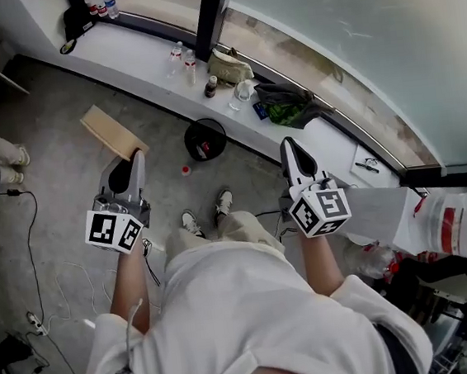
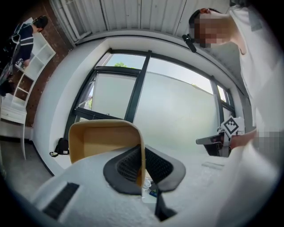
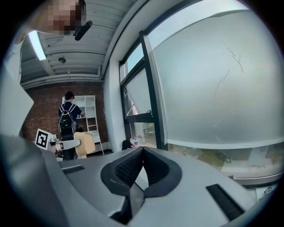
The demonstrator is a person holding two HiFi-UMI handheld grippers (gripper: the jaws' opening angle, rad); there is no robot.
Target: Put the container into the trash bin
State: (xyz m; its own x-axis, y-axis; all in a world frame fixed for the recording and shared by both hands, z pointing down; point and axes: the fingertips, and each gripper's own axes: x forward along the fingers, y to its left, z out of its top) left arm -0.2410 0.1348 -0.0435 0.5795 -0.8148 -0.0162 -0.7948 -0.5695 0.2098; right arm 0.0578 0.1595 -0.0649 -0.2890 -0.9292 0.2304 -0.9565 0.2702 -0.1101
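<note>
1. While I stand with both tools held out in front of me, my left gripper [image 1: 135, 157] has its jaws clamped on one thin wall of the tan container [image 1: 111, 130]. The container juts out past the jaw tips and to their left, and the left gripper view looks into its hollow side.
2. My right gripper [image 1: 289, 145] has its jaws pressed flat against each other with nothing between them. It hangs idle, well apart from the left one.
3. The black trash bin [image 1: 204, 138] sits on the floor ahead of the left gripper and off to its right, roughly between my two grippers, at the foot of the white window ledge [image 1: 145, 54].
4. As I judge it, the pick-up is done: the container is in my grip and held up off the floor. It is not yet over the bin.
5. What is left, I think, is to swing the left gripper rightward and forward until the container is above the bin's mouth, lower it, and open the jaws.
</note>
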